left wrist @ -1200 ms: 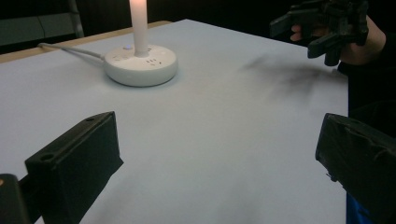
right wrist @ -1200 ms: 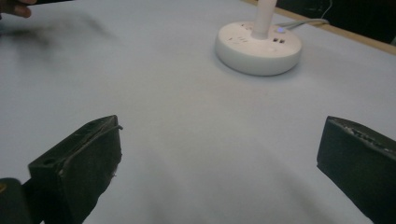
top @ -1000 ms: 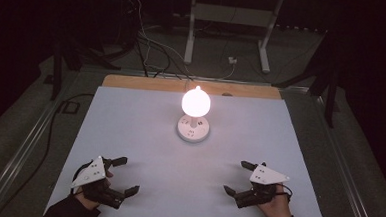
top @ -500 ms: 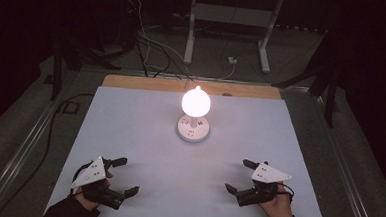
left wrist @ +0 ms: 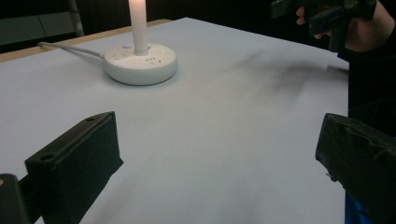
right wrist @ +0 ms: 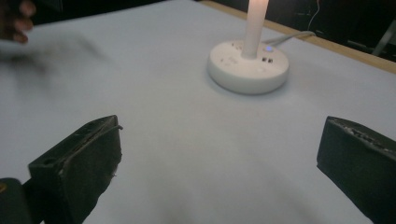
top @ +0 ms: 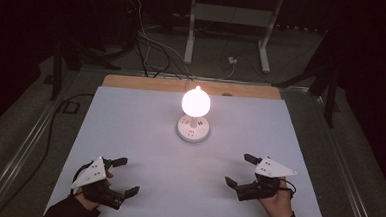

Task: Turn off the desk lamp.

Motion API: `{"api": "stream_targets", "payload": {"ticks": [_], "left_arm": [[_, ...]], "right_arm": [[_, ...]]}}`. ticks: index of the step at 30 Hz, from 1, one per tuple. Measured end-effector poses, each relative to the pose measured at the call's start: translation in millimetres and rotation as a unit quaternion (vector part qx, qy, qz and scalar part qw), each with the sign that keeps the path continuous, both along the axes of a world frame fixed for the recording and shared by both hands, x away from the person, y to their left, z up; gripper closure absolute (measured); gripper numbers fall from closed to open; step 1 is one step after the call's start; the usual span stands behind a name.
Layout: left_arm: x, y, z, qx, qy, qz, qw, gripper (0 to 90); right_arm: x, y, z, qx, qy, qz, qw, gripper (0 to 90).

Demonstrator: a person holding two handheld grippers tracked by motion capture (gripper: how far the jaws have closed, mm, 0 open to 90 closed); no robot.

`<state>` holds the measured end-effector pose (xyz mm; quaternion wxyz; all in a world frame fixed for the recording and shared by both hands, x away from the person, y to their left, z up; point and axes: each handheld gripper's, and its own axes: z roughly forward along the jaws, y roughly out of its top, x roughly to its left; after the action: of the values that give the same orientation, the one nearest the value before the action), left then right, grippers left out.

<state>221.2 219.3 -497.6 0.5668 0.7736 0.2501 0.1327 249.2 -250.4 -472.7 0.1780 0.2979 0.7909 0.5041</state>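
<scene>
- High view: lit lamp (top: 196, 102) stands on its round white base (top: 193, 129) at about 12 o'clock of the white surface (top: 130, 120), past the middle; a cord runs off the far edge.
- Left tongs (top: 120, 176) sit at roughly 7 o'clock, near the front edge; jaws spread wide, nothing between them.
- Right tongs (top: 239, 169) sit at roughly 5 o'clock, likewise released and empty.
- Left gripper view: base (left wrist: 140, 63) lies ahead at 11 o'clock, well apart from the jaws; the lamp's stem (left wrist: 137, 23) rises from its centre.
- Right gripper view: base (right wrist: 248, 66) at about 1 o'clock, a small blue light on its top.
- Progress, judged: nothing is touched yet. Both tongs are well apart from the lamp; the whole approach and any contact with lamp or base remain to be done.
</scene>
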Motion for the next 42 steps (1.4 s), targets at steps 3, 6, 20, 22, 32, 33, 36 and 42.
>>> {"api": "stream_targets", "payload": {"ticks": [3,6,20,22,32,33,36,42], "left_arm": [[0.2,0.4,0.2,-0.002,0.000,0.001,1.0000,0.5],[0.3,0.2,-0.1,-0.002,0.001,0.002,1.0000,0.5],[0.1,0.3,0.3,-0.002,0.000,0.001,1.0000,0.5],[0.1,0.4,0.2,-0.002,0.000,0.002,1.0000,0.5],[0.1,0.3,0.3,-0.003,0.000,0.001,1.0000,0.5],[0.1,0.3,0.2,-0.003,0.001,0.002,1.0000,0.5],[0.3,0.6,0.2,-0.003,0.001,0.002,1.0000,0.5],[0.3,0.9,0.4,-0.006,0.001,0.003,1.0000,0.5]], "right_arm": [[1.2,3.0,1.1,0.002,0.004,0.000,1.0000,0.0],[5.8,8.8,4.1,-0.007,0.005,-0.006,0.9999,0.0],[28.5,22.3,13.7,-0.012,-0.005,-0.005,0.9999,0.0],[33.9,25.4,15.4,-0.012,-0.005,-0.004,0.9999,0.0],[49.1,37.9,21.4,-0.013,-0.009,0.002,0.9999,0.0],[50.4,39.4,21.3,-0.013,-0.008,0.003,0.9999,0.0],[54.6,44.5,21.2,-0.014,-0.008,0.007,0.9998,0.0],[63.4,52.3,20.5,-0.015,0.000,0.015,0.9998,0.0]]}}
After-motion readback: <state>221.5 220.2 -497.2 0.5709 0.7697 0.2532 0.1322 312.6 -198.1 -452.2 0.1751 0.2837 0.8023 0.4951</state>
